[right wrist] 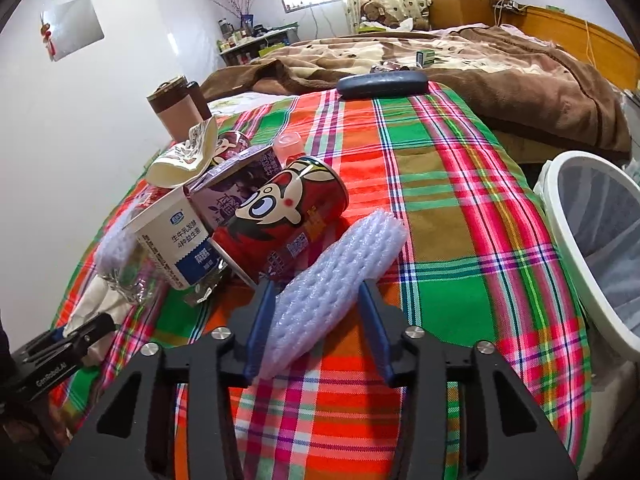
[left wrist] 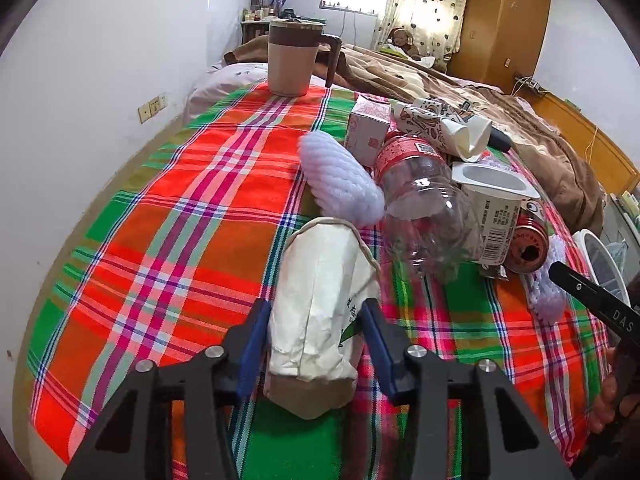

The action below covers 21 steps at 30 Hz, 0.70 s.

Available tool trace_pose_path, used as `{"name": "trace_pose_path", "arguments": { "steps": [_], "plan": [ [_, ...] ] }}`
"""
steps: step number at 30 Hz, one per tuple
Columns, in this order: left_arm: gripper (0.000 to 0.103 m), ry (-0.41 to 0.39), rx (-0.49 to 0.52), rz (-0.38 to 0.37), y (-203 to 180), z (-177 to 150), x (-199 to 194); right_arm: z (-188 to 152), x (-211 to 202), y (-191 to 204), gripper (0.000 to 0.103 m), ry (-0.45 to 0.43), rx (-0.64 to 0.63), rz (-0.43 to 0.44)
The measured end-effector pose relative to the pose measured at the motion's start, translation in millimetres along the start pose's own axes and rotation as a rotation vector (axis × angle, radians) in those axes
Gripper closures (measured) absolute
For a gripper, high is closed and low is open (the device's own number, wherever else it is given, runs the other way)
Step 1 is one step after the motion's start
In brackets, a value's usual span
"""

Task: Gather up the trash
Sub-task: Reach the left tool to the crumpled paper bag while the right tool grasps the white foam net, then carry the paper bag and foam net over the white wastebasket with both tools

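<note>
Left wrist view: left claw [left wrist: 316, 340] has its blue pads on both sides of a crumpled paper cup [left wrist: 320, 312] lying on its side on the plaid cloth [left wrist: 168, 216], pads touching or nearly so; whether it bears weight I cannot tell. Cup looks light, thin-walled, already dented; likely crushes further, so a mid-body hold with mild squeeze should suffice. Ahead and right of this claw: foam net sleeve [left wrist: 340, 180], clear plastic bottle [left wrist: 420, 204], yogurt tub [left wrist: 496, 208], red can [left wrist: 528, 248]. Right wrist view: right claw [right wrist: 318, 320] is parted wide around a white foam net [right wrist: 332, 276], left pad touching it, right pad apart. Foam is soft, springy, near weightless; grip across its middle. White bin [right wrist: 568, 248] sits right of that claw.
</note>
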<state>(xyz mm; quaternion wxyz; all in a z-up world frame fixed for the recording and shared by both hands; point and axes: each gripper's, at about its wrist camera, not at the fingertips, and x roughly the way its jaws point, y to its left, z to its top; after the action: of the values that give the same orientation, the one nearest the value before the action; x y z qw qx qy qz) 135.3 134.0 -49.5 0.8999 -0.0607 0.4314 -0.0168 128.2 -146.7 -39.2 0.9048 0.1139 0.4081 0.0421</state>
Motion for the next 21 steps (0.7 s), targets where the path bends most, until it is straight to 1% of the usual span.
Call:
{"name": "trace_pose_path", "arguments": {
  "steps": [3, 4, 6, 7, 9, 10, 17, 19, 21],
  "plan": [
    [0.061, -0.005, -0.014, -0.014, -1, -2, -3, 0, -1, -4, 0.073, 0.001, 0.018, 0.019],
    [0.062, -0.006, -0.016, -0.016, -1, -3, -3, 0, -1, -5, 0.080, 0.005, 0.023, 0.027],
    [0.064, -0.009, -0.019, -0.025, -2, -5, -4, 0, -4, -6, 0.084, 0.000, 0.020, 0.028],
    [0.065, -0.009, -0.021, -0.026, -3, -6, -6, -1, -6, -5, 0.089, -0.009, 0.011, 0.022],
    [0.066, -0.012, -0.025, -0.031, -4, -7, -7, -1, -8, -7, 0.091, -0.010, 0.008, 0.025],
    [0.067, -0.014, -0.027, -0.037, -4, -7, -8, -1, -8, -8, 0.096, -0.010, 0.009, 0.030],
    [0.067, -0.017, -0.021, -0.055, -12, -11, -13, 2, -12, -15, 0.096, 0.001, 0.025, 0.045],
    [0.067, -0.015, -0.018, -0.053, -13, -11, -13, 5, -14, -19, 0.095, -0.004, 0.054, 0.059],
    [0.067, -0.016, -0.018, -0.051, -14, -12, -13, 9, -15, -20, 0.084, -0.016, 0.070, 0.039]
  ]
}}
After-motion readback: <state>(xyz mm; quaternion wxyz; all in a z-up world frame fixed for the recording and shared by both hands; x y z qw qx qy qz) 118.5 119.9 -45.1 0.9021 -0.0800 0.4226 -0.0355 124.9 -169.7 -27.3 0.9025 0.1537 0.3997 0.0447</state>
